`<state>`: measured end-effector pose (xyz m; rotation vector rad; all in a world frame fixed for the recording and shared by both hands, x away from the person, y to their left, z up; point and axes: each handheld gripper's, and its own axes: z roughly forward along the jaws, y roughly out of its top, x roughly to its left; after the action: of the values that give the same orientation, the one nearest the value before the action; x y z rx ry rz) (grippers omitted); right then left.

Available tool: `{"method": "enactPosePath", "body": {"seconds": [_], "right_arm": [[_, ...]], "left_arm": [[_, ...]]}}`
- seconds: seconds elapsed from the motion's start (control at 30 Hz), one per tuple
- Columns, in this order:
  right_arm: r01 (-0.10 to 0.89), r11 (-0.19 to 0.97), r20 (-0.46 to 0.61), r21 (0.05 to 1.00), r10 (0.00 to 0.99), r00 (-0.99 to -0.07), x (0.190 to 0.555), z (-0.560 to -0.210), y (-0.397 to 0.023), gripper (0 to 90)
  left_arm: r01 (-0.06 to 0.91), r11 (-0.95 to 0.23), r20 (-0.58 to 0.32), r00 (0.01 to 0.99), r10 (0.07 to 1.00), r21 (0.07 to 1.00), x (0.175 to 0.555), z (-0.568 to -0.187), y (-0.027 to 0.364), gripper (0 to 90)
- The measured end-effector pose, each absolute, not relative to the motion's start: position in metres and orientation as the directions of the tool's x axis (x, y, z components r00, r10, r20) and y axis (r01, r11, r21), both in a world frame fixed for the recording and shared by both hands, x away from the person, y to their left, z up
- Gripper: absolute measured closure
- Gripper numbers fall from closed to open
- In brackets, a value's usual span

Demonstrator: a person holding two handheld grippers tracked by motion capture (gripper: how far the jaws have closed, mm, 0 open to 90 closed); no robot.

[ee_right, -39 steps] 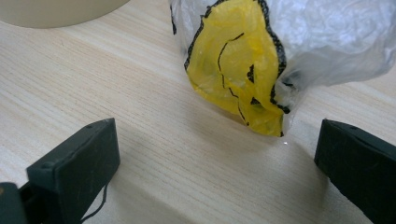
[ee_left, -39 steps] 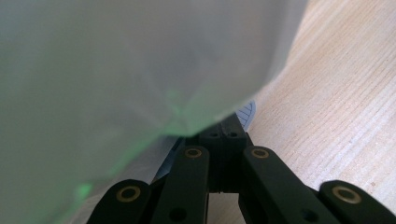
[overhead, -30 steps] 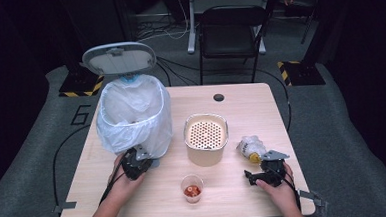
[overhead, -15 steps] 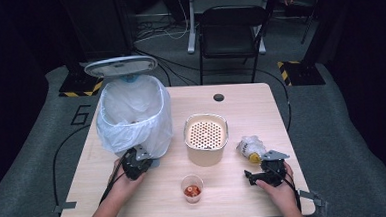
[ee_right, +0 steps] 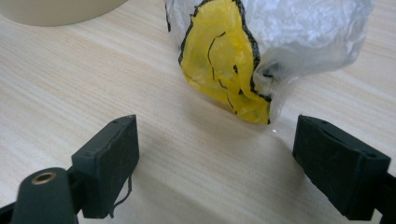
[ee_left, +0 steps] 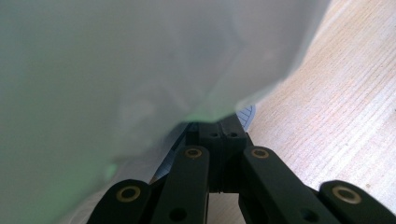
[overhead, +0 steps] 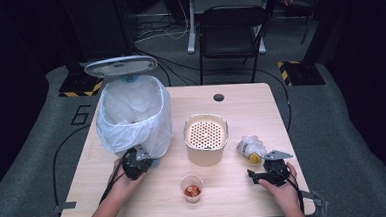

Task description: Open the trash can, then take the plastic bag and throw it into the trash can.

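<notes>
When I look down from the high view, I see my left tongs (overhead: 142, 152) tucked against the foot of the white bin (overhead: 133, 114) with its plastic bag, and my right tongs (overhead: 257, 174) sit low on the table (overhead: 261, 110) near the crumpled wrapper (overhead: 250, 148). A tan pot with holes (overhead: 206, 138) and a little cup (overhead: 191, 188) stand between my hands.

In the left gripper view, my left tongs (ee_left: 222, 137) are pressed together under the bag (ee_left: 116, 70), right by the bin's foot.

In the right gripper view, my right tongs (ee_right: 231, 158) are spread but have just been closing a bit, with bare table between them. The yellow and clear wrapper (ee_right: 224, 65) lies just past them, not touched
</notes>
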<state>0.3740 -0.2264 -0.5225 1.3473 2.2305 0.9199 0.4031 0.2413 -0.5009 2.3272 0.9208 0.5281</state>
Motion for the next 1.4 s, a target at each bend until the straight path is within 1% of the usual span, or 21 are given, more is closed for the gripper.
{"method": "enactPosePath", "body": {"seconds": [0.13, 0.2, 0.23, 0.33, 0.5, 0.53, 0.6, 0.7, 0.87, 1.03, 1.17, 1.23, 1.4], "right_arm": [[0.653, 0.346, 0.015, 0.674, 0.877, -0.48, 0.37, -0.516, -0.226, 17.1], [0.658, 0.336, 0.015, 0.674, 0.884, -0.467, 0.367, -0.513, -0.224, 17.4], [0.644, 0.351, 0.001, 0.68, 0.877, -0.48, 0.366, -0.511, -0.225, 17.4], [0.662, 0.339, 0.013, 0.668, 0.884, -0.467, 0.361, -0.507, -0.226, 17.5], [0.645, 0.356, -0.018, 0.676, 0.883, -0.469, 0.356, -0.497, -0.23, 17.7], [0.651, 0.344, -0.013, 0.676, 0.89, -0.457, 0.355, -0.496, -0.23, 17.7], [0.633, 0.364, -0.026, 0.683, 0.878, -0.477, 0.356, -0.493, -0.234, 17.5], [0.634, 0.343, -0.011, 0.693, 0.884, -0.467, 0.357, -0.49, -0.234, 16.9], [0.622, 0.338, -0.025, 0.706, 0.89, -0.456, 0.358, -0.479, -0.238, 14.1], [0.607, 0.331, -0.031, 0.723, 0.892, -0.45, 0.359, -0.468, -0.242, 14.0], [0.573, 0.346, -0.03, 0.743, 0.872, -0.488, 0.363, -0.455, -0.24, 16.4], [0.55, 0.364, -0.047, 0.752, 0.861, -0.506, 0.365, -0.447, -0.234, 18.0], [0.528, 0.382, -0.037, 0.759, 0.834, -0.551, 0.376, -0.439, -0.219, 21.0]], "left_arm": [[0.489, -0.604, 0.153, 0.684, 0.713, 0.629, 0.403, -0.5, 0.241, 90.0], [0.493, -0.599, 0.146, 0.683, 0.715, 0.63, 0.403, -0.5, 0.241, 90.0], [0.497, -0.598, 0.146, 0.679, 0.719, 0.629, 0.403, -0.5, 0.241, 90.0], [0.5, -0.602, 0.153, 0.677, 0.72, 0.622, 0.402, -0.5, 0.24, 90.0], [0.502, -0.603, 0.155, 0.675, 0.721, 0.62, 0.403, -0.499, 0.239, 90.0], [0.501, -0.605, 0.152, 0.679, 0.718, 0.619, 0.403, -0.499, 0.239, 90.0], [0.499, -0.601, 0.151, 0.678, 0.72, 0.624, 0.403, -0.5, 0.24, 90.0], [0.5, -0.599, 0.149, 0.677, 0.721, 0.625, 0.403, -0.5, 0.24, 90.0], [0.501, -0.597, 0.154, 0.672, 0.725, 0.626, 0.402, -0.5, 0.238, 90.0], [0.496, -0.597, 0.157, 0.672, 0.724, 0.631, 0.402, -0.501, 0.238, 90.0], [0.507, -0.594, 0.152, 0.667, 0.729, 0.624, 0.402, -0.5, 0.238, 90.0], [0.508, -0.591, 0.152, 0.665, 0.732, 0.627, 0.402, -0.5, 0.238, 90.0], [0.504, -0.598, 0.157, 0.668, 0.727, 0.623, 0.402, -0.5, 0.238, 90.0]]}}
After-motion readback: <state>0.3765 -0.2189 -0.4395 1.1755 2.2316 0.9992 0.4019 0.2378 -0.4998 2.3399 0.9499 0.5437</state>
